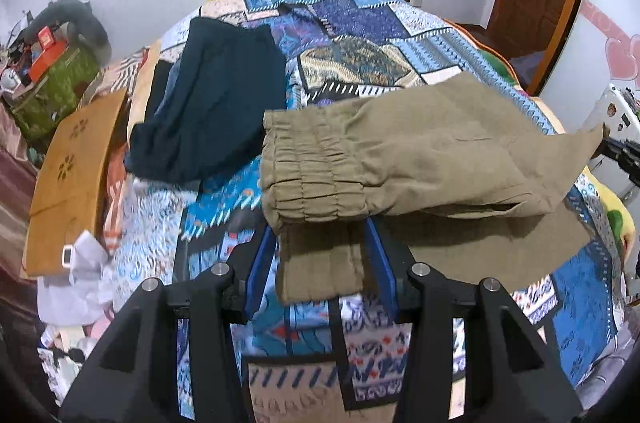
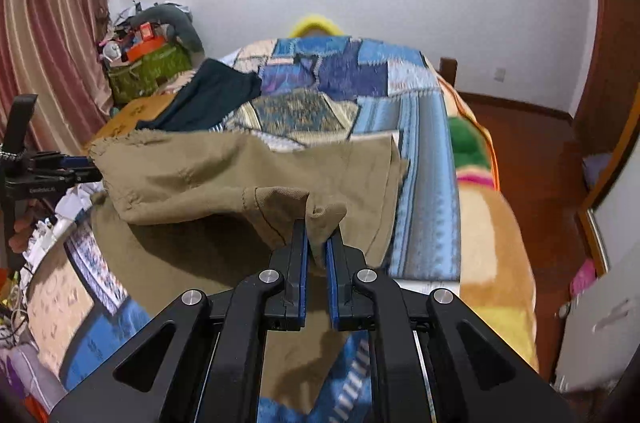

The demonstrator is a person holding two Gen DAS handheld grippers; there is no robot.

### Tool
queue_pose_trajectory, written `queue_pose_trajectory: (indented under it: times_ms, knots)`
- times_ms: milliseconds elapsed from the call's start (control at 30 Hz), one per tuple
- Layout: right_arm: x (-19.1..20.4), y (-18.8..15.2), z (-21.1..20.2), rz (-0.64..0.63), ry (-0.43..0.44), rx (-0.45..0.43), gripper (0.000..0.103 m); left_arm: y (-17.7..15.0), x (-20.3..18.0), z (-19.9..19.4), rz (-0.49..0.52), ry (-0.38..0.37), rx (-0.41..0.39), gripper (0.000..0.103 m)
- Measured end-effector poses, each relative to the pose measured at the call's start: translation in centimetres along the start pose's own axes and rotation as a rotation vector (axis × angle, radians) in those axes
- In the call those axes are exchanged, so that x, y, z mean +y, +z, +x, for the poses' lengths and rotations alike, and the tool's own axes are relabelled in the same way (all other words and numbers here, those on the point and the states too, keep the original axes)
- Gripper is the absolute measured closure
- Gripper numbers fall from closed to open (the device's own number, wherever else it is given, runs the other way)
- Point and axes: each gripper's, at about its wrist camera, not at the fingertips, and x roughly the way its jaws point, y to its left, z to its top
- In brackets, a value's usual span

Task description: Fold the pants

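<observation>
the pants were khaki, soft and light, sagging wherever nothing held them, so they looked likely to drape and slide rather than keep a crease; the thick gathered waistband seemed the firmest place to take hold. they hung lifted over the bed, stretched between the two grippers, with their lower part resting on the patchwork cover beneath. the left gripper reached forward and level, its blue fingers on either side of a hanging flap just under the waistband, apparently clamping it. the right gripper pointed forward and slightly upward, its fingers pinched on a bunched fold of the fabric that rose just past the fingertips.
</observation>
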Motion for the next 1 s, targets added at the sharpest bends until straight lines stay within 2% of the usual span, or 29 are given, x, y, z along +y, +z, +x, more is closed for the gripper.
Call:
queue_pose_trajectory:
  times_ms: [300,400,433,500,567,600,733,900,1000]
  knots:
    - [-0.2,-4.4,-0.7,0.075,-0.016,0.044,0.090,-1.7,0.3,-1.7,0.002,0.058,-0.013,0.054]
    - [-0.2,-4.8,-1.6,0.080,-0.030,0.043,0.089,-1.7,0.2,-2.9,0.011,0.086,-0.049,0.044]
    - [-0.3,-4.8,-2.0,0.082,-0.032,0.037,0.089,-1.7,0.1,-3.1,0.016,0.092,-0.057,0.038]
    - [-0.2,-4.6,-2.8,0.077,-0.036,0.025,0.084,-1.5,-0.3,-3.9,0.032,0.098,-0.081,0.031]
    - [0.1,-3.9,-3.6,0.074,-0.030,0.016,0.064,-1.3,-1.0,-4.5,0.056,0.094,-0.097,0.028]
    - [0.3,-3.5,-4.0,0.073,-0.026,0.000,0.060,-1.2,-1.3,-4.7,0.068,0.096,-0.100,0.027]
    - [2.0,-2.3,-4.1,0.032,0.015,-0.026,0.045,-0.7,-3.1,-4.7,0.114,0.080,-0.107,0.009]
    - [5.8,-2.5,-1.3,-0.086,0.074,0.035,0.044,-0.9,-5.5,-3.1,0.223,0.102,-0.079,0.007]
    - [7.5,-3.0,0.3,-0.130,0.106,0.072,0.044,-1.1,-6.5,-1.5,0.266,0.093,-0.034,0.007]
